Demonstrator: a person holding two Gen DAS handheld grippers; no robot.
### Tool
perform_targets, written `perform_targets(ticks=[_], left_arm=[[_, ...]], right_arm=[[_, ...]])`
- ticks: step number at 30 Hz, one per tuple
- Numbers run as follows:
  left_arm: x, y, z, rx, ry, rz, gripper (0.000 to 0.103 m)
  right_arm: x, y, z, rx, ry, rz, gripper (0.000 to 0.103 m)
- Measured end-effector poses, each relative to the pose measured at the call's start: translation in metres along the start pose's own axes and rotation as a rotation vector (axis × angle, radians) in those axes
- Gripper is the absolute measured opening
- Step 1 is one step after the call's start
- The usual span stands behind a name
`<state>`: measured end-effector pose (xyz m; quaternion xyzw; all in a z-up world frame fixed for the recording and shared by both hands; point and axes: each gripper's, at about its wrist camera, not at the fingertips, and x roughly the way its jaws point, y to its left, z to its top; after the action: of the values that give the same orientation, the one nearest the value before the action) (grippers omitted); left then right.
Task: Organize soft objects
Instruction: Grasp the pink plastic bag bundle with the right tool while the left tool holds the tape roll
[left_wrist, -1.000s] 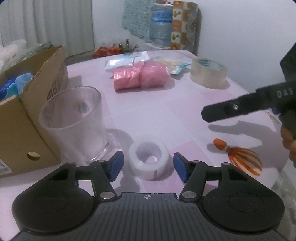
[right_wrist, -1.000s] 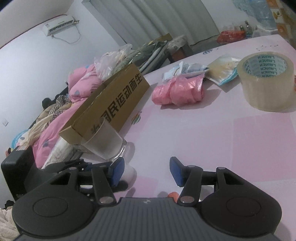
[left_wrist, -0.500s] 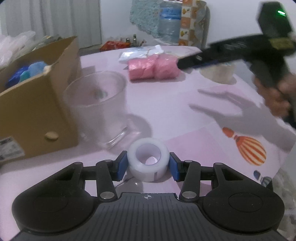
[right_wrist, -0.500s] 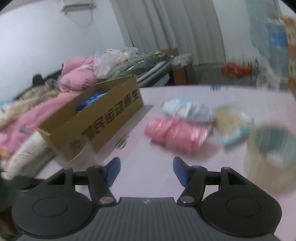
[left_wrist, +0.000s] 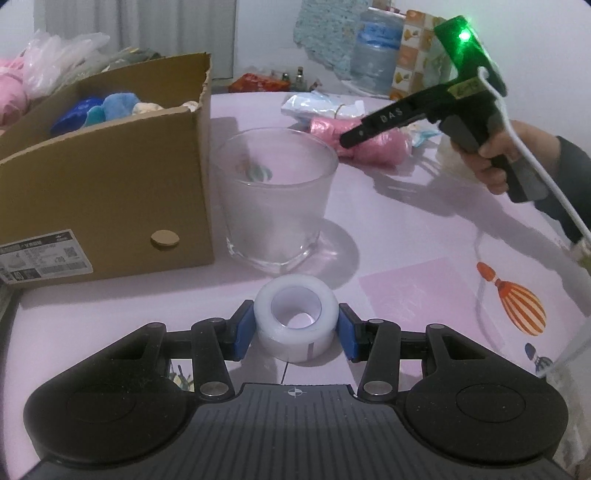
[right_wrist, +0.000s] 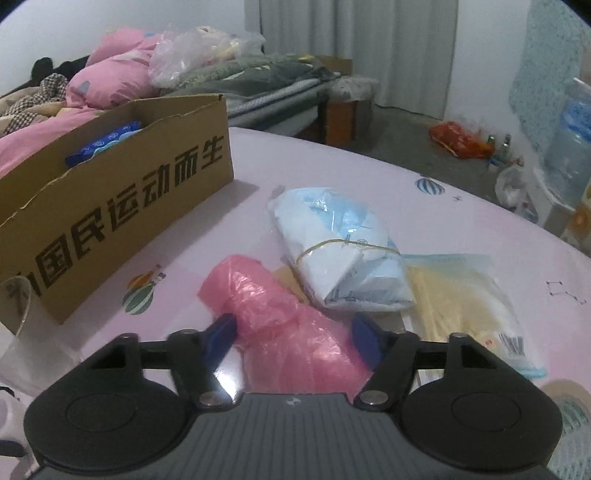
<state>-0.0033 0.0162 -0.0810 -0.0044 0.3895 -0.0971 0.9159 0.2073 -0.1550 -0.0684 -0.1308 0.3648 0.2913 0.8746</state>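
Between left gripper (left_wrist: 295, 334) jaws, newly clamped white tape roll (left_wrist: 296, 320); right gripper (right_wrist: 293, 338) jaws unclenched, narrowing astride pink bag (right_wrist: 284, 325).

I see white walls (right_wrist: 122, 22), pale curtains (right_wrist: 388, 51), grey floor (right_wrist: 399, 133), possibly a bed (right_wrist: 258, 92) behind.

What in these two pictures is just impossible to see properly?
- Left wrist view: most of what lies inside the brown cardboard box, hidden by its near wall.
- Right wrist view: the near end of the pink plastic bag bundle, hidden under the right claw.
- Right wrist view: the frosted glass tumbler, cut off by the left edge.
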Motion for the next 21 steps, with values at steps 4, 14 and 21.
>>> perform_targets(ticks=[4,14,21], left_arm=[[0.0,0.0,0.0,-0.002,0.0,0.0,0.046],[0.005,0.006,0.004,-0.046,0.016,-0.008,0.047],[0.007,0.006,0.005,-0.038,0.021,-0.012,0.049]], right_arm=[[-0.014,0.009,-0.01,0.023,0.037,-0.005,0.052],[-0.071,0.031,-0.061,0.287,0.2,0.125,0.052],[-0.097,0.042,-0.072,0.343,0.207,0.194,0.056]])
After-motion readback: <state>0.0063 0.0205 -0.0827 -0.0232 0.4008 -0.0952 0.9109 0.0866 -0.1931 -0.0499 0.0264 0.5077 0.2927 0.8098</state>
